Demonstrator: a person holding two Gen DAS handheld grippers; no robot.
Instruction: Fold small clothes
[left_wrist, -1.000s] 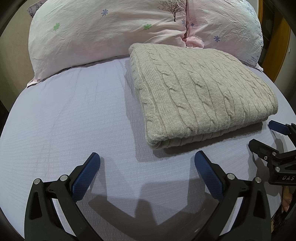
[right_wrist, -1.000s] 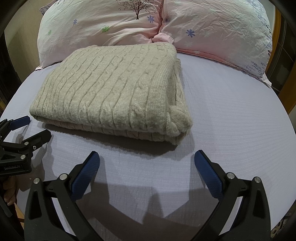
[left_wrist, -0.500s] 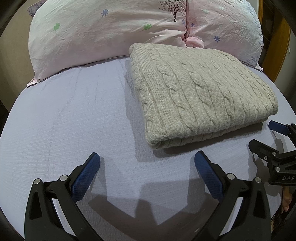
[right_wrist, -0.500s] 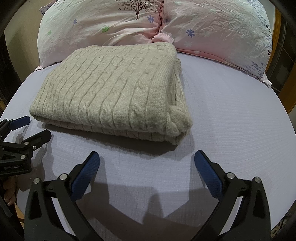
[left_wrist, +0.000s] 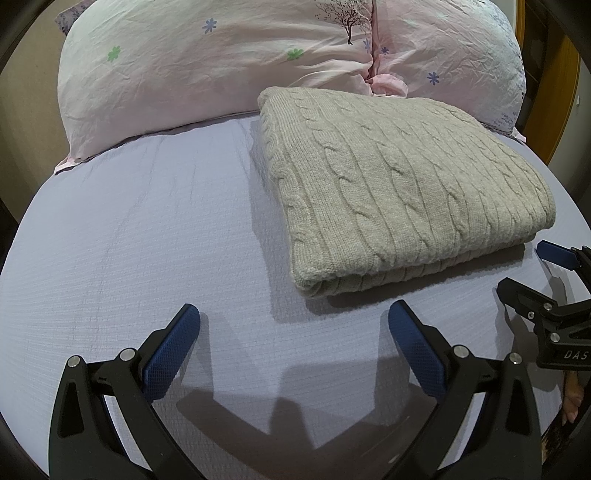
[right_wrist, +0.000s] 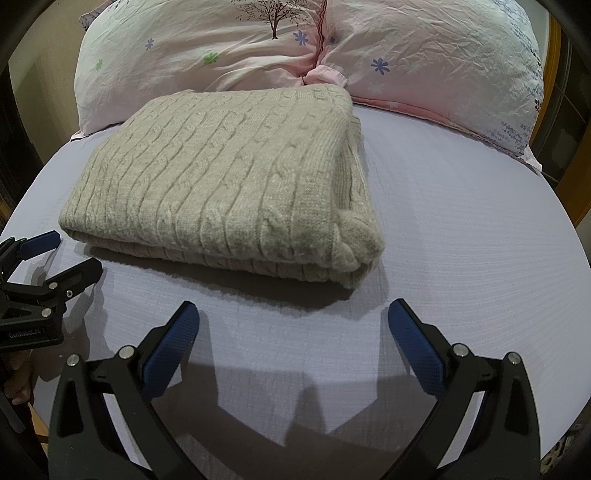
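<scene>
On the lilac bed (left_wrist: 155, 229), a folded beige sweater (left_wrist: 399, 184) lies at 12 o'clock; left gripper (left_wrist: 293, 325) and right gripper (right_wrist: 293, 321) jaws gape apart, holding nothing.

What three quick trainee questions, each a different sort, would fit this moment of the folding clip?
1. True or false: the sweater lies folded on the sheet.
2. Multiple choice: the left hand-held gripper is A) shut on the sweater, B) open and holding nothing, C) out of view.
3. Fill in: behind the sweater lie two pink ____.

Key
1. True: it lies as a flat, layered rectangle.
2. B: its jaws are spread above bare sheet, short of the sweater; the right hand-held gripper is the same.
3. pillows.
</scene>
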